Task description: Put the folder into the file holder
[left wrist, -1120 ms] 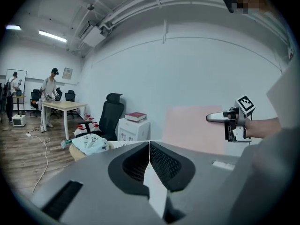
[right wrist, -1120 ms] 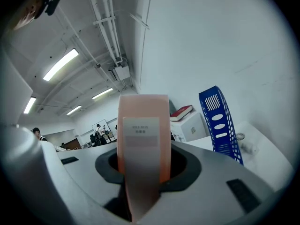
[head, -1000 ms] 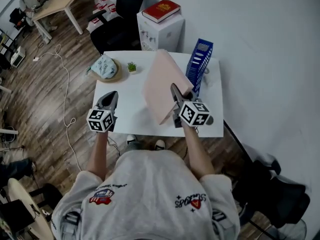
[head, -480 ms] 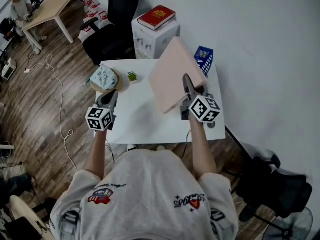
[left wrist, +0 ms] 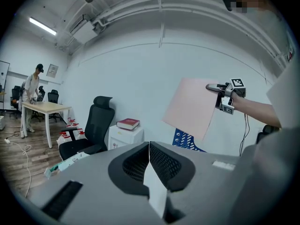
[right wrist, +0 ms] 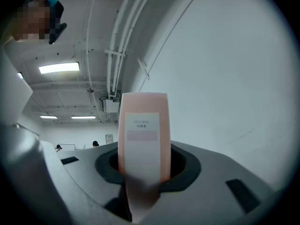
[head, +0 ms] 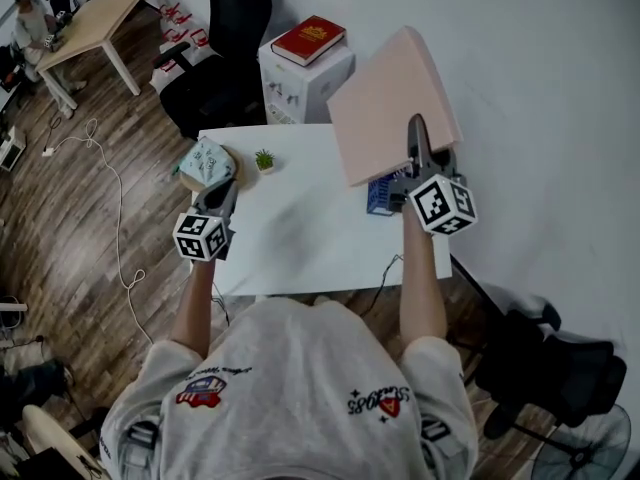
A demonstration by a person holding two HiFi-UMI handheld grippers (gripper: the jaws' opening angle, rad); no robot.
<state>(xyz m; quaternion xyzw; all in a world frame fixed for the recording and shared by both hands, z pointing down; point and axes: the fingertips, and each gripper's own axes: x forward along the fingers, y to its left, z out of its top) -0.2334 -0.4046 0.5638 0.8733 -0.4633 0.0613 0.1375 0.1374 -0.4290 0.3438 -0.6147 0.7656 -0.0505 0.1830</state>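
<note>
**Head view:** The right gripper [head: 415, 133] has its jaws clenched on the lower edge of the pink folder [head: 390, 103]. It holds the folder in the air at 1 o'clock, above the blue file holder [head: 378, 196]. The holder stands near the white bench's [head: 300, 238] 3 o'clock edge and is mostly hidden under the folder. The left gripper [head: 224, 193] hovers at 9 o'clock, well apart from the holder. A small plant [head: 264, 158] and a cloth bundle [head: 207, 160] lie at 11 o'clock, out of the path. A red book [head: 310, 38] on a cabinet [head: 300, 83] and a chair [head: 225, 48] stand beyond the bench.

**Left gripper view:** Its jaws are pressed together on nothing. The folder hangs at 2 o'clock, tilted, directly over the holder.

**Right gripper view:** The folder's labelled spine fills the gap between the jaws.

**Risks:** The folder blocks the sight of the slots, so a corner may strike a divider. Nothing steadies the holder, so it could tip or slide off the bench's edge. The broad folder, pinched at one edge, may also swing or slip.
</note>
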